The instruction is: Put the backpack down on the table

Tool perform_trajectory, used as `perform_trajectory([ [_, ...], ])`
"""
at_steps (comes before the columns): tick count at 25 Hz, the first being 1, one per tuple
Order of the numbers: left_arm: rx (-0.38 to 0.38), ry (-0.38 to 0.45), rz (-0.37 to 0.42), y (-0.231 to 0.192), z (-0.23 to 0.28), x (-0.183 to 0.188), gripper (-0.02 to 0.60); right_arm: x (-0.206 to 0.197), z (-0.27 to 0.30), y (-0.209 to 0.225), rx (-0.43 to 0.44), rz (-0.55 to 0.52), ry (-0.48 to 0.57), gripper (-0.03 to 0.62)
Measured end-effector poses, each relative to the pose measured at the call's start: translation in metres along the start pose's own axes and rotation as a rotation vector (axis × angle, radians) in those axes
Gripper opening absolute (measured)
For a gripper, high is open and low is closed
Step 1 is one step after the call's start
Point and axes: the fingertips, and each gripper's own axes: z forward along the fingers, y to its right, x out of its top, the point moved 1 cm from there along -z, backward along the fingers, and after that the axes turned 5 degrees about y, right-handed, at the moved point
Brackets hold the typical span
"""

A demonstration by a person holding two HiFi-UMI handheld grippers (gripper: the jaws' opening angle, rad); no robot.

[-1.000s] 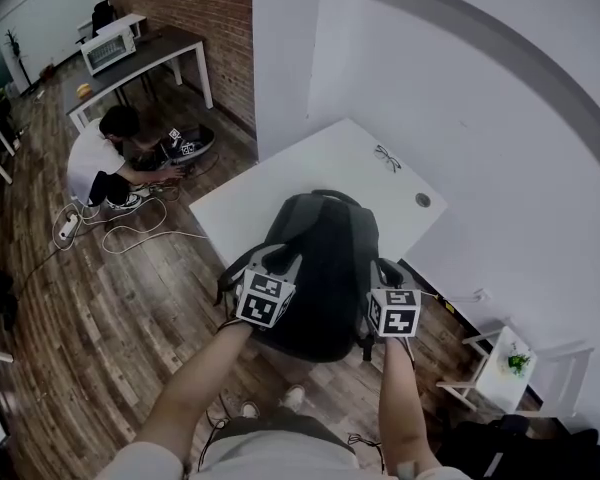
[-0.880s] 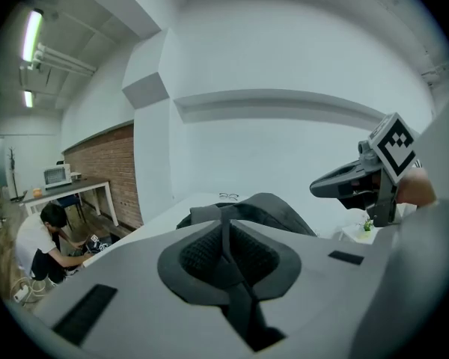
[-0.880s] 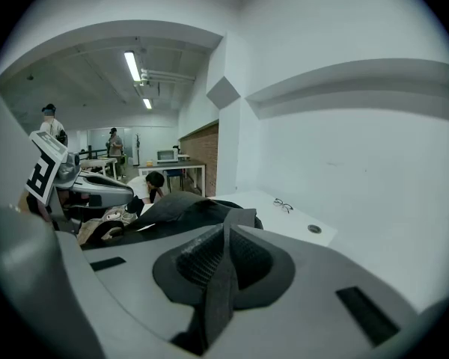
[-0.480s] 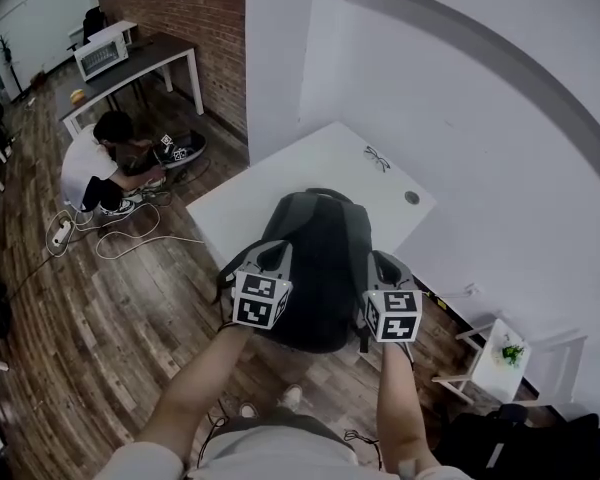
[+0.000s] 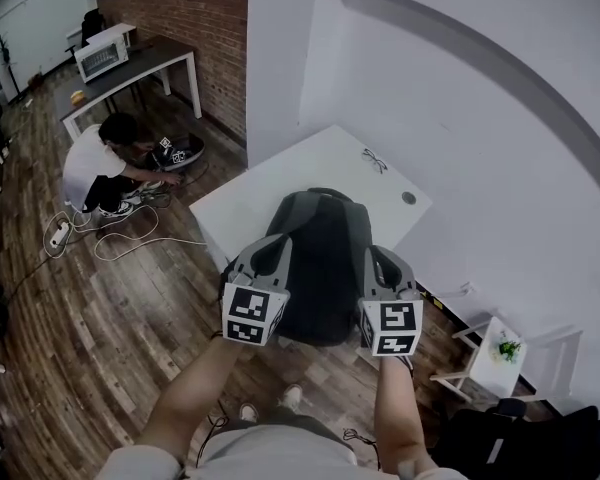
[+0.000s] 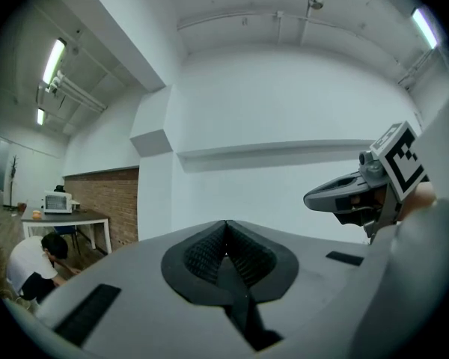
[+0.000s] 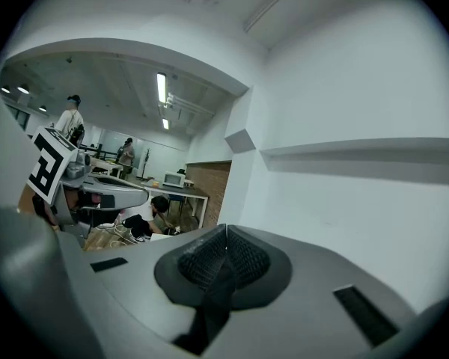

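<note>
- One dark grey backpack (image 5: 318,258) hangs between the two grippers at the near edge of the white worktop (image 5: 270,183). Its top lies over the worktop and its bottom reaches out past the edge toward the person. Whether it rests on the surface cannot be told.
- The left hand-held gripper (image 5: 271,251) is at the backpack's left side. In the left gripper view its jaws are pressed together on a black strap (image 6: 244,314) that runs down out of them.
- The right hand-held gripper (image 5: 380,260) is at the backpack's right side. Its jaws are likewise closed tight, with a second black strap (image 7: 206,313) pinched between them.
- Both grippers point away from the person, roughly level with each other.
- Beyond the backpack, a pair of glasses (image 5: 373,158) and a round hole (image 5: 408,198) sit on the far part of the worktop.
- A small white stand (image 5: 500,353) is on the wooden floor (image 5: 100,308) to the right.
- Well to the left, a person (image 5: 98,163) crouches on that floor, near a dark worktop (image 5: 150,58) that carries a microwave (image 5: 102,58).
</note>
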Motion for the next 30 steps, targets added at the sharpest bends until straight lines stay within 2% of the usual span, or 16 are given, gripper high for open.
perform_trajectory([
  [8,-0.018,0.139,-0.041,0.004,-0.03,0.06,0.017,0.043,-0.043,-0.013,0.018,0.052,0.124,0.038],
  [14,-0.015,0.23,0.001,0.009,-0.06,0.108,0.017,0.081,-0.081,-0.015,0.02,0.054,0.227,0.038],
  [22,-0.009,0.279,0.055,0.018,-0.112,0.13,0.017,0.102,-0.132,-0.007,-0.022,0.043,0.312,0.038],
  [26,-0.006,0.301,0.092,0.021,-0.134,0.139,0.017,0.107,-0.147,-0.01,-0.033,0.028,0.325,0.038],
  [30,0.002,0.282,0.082,0.022,-0.149,0.135,0.017,0.104,-0.158,-0.006,-0.051,0.034,0.317,0.038],
])
